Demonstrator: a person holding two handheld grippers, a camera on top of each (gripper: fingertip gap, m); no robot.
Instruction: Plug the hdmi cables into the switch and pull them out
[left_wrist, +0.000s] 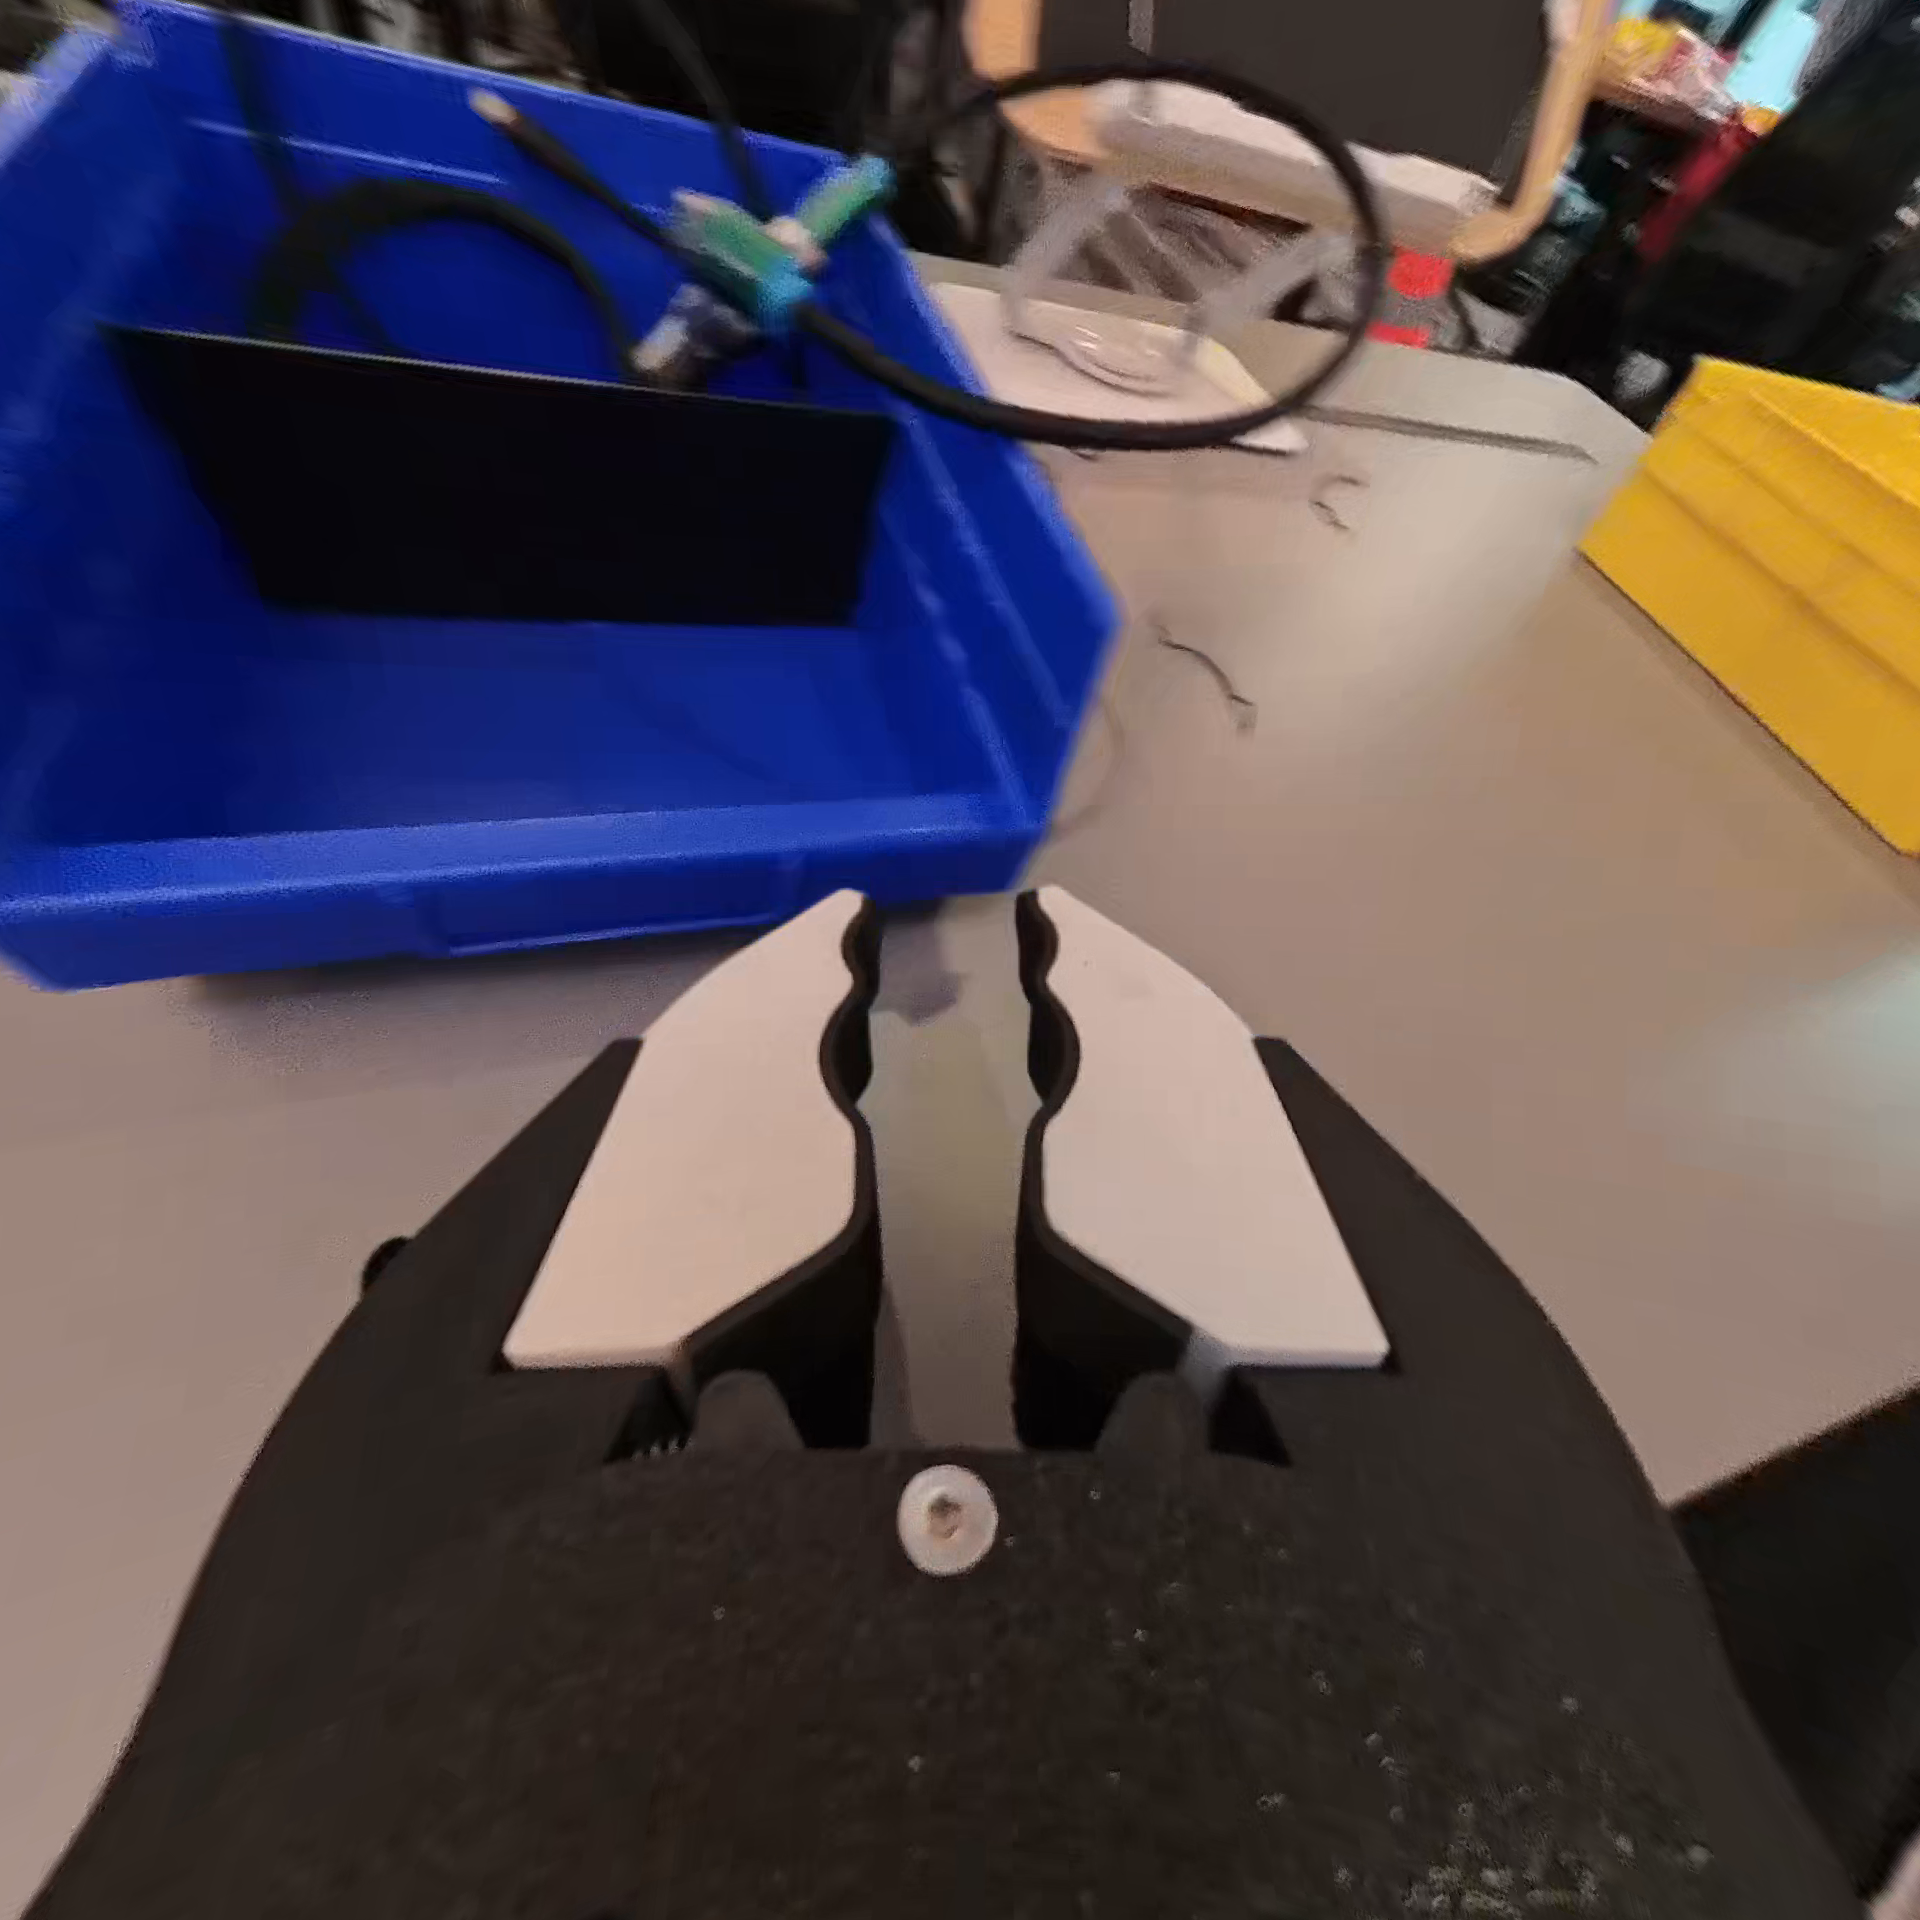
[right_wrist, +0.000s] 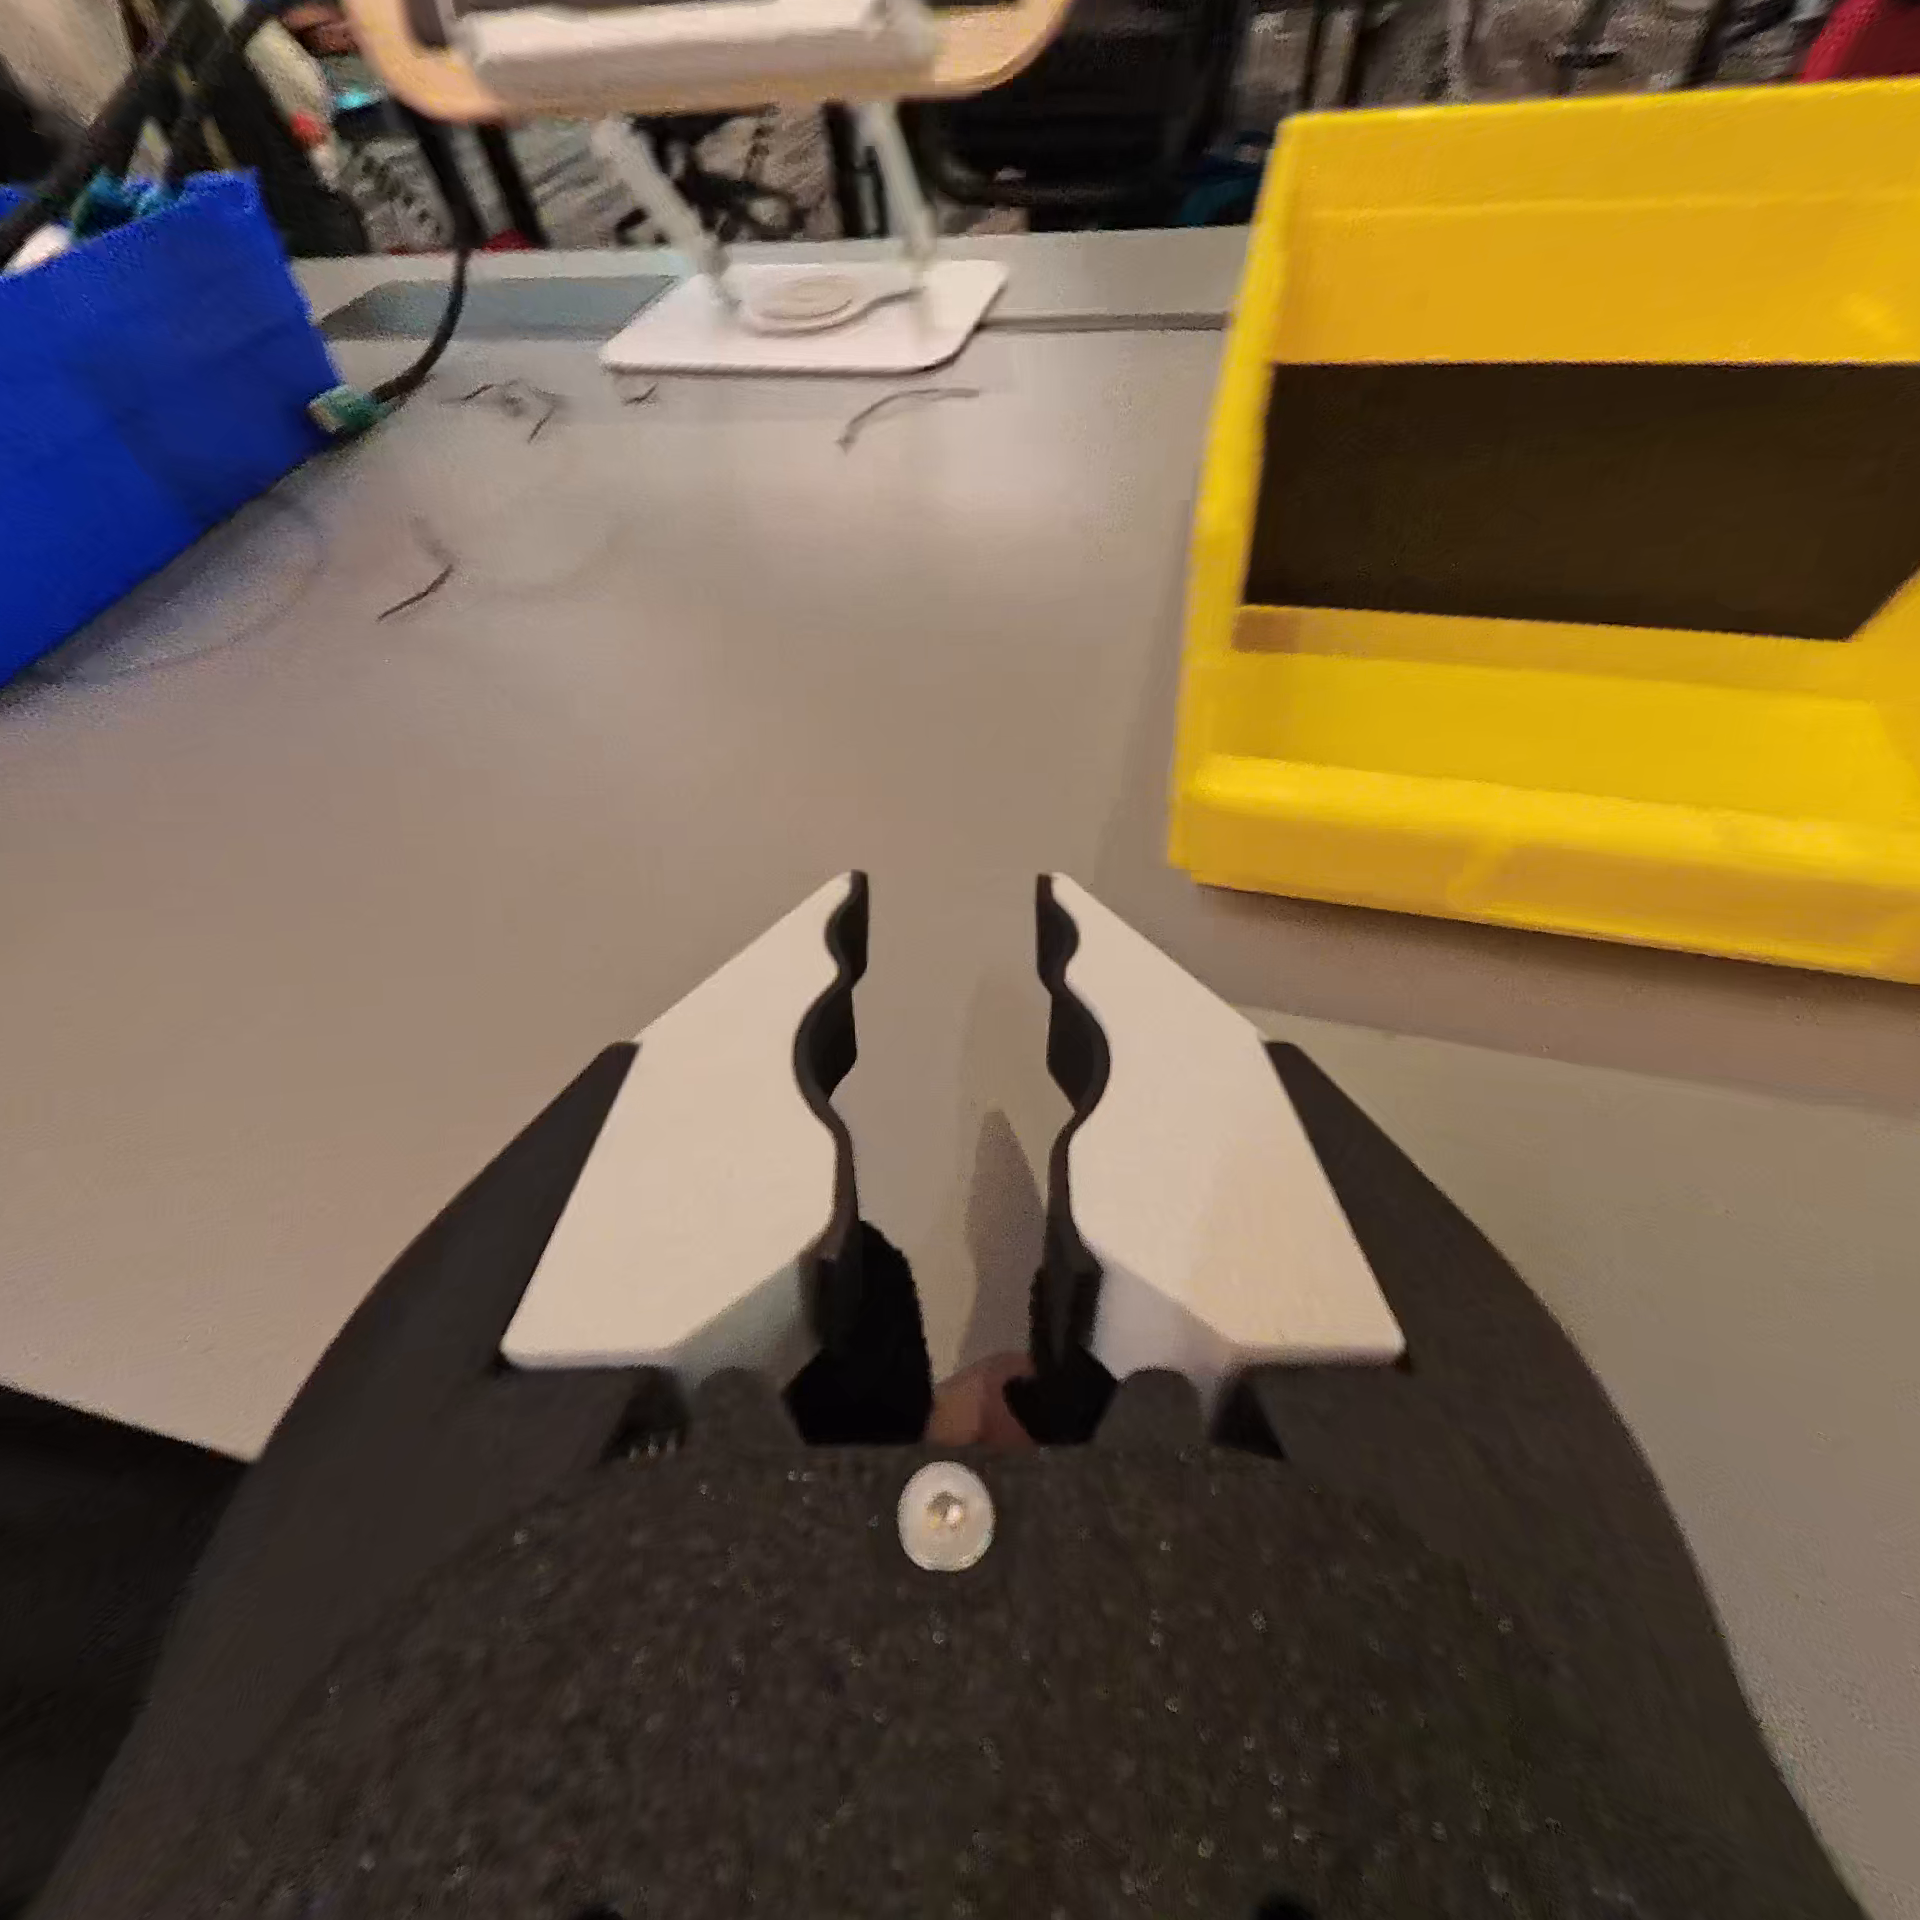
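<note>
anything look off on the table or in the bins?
Yes: one black cable spills out of the blue bin and loops over its far wall onto the table. Dark scuff marks streak the tabletop.

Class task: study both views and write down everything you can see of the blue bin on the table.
The blue bin is an open-topped, rectangular storage bin of what looks like moulded plastic, sitting upright on the grey table. A black divider panel stands across its inside. Behind the panel lie black cables with teal-ended plugs; one cable loops out over the far wall. The front compartment looks empty. In the right wrist view, a teal plug lies on the table by its side wall.
</note>
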